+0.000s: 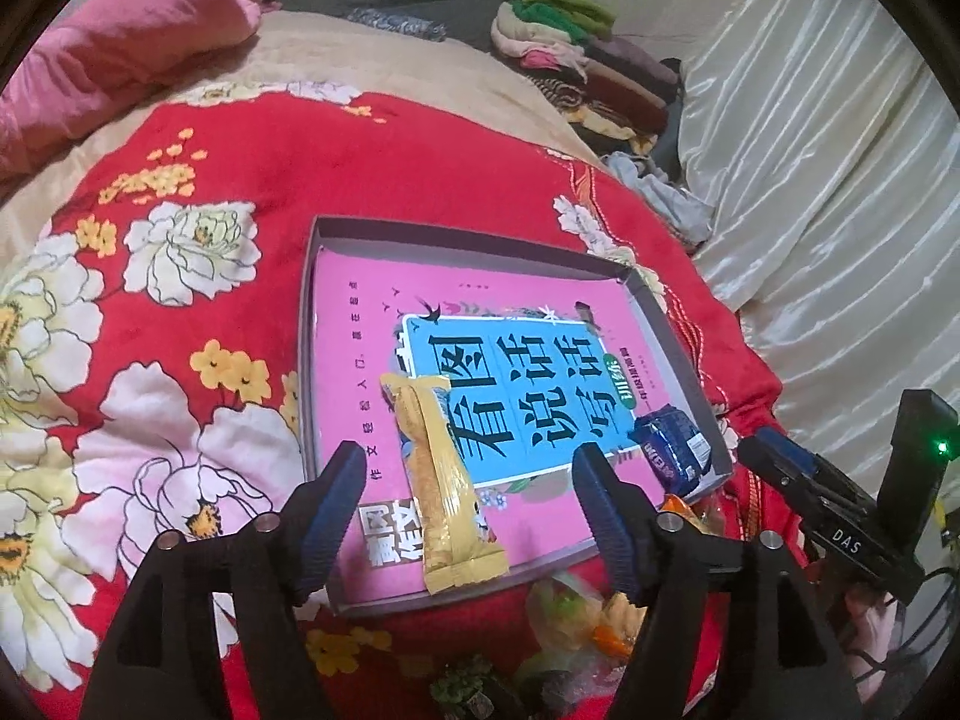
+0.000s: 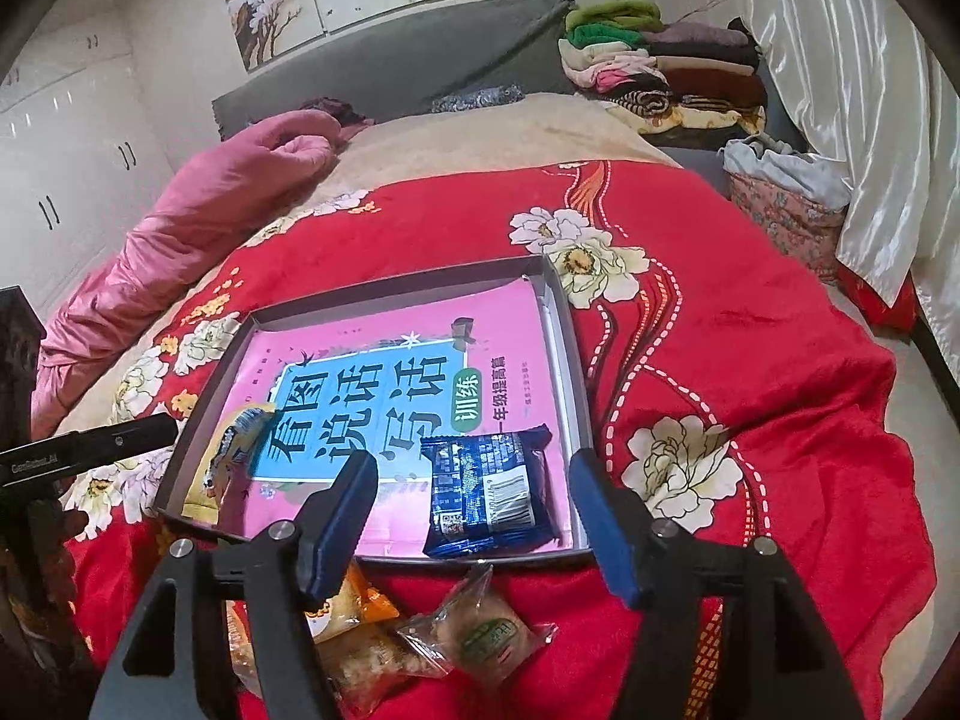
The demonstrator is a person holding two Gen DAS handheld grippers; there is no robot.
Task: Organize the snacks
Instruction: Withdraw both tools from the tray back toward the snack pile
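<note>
Bed with red floral quilt (image 2: 750, 360) fills both views. Shallow tray (image 2: 564, 324) mid-frame, pink book (image 2: 384, 336) inside. Yellow snack bar (image 1: 447, 486) lower left in tray, blue packet (image 2: 486, 492) lower right. Loose snacks (image 2: 480, 636), blurry, below tray. Left tongs (image 1: 468, 516) and right tongs (image 2: 474, 528) both agape, empty.

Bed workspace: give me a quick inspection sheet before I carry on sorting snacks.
Surface: red floral quilt on a bed.
Job's things: grey tray lined with a pink book; yellow packet at the tray's left, blue packet at its right.
Clutter: loose snacks on the quilt in front of the tray, not yet sorted.
Grippers: left hand-held gripper open above the yellow packet; right hand-held gripper open above the blue packet; neither holds anything.
Cables: dark cable by the right hand-held gripper.
Surroundings: pink blanket, folded clothes, white curtain.
</note>
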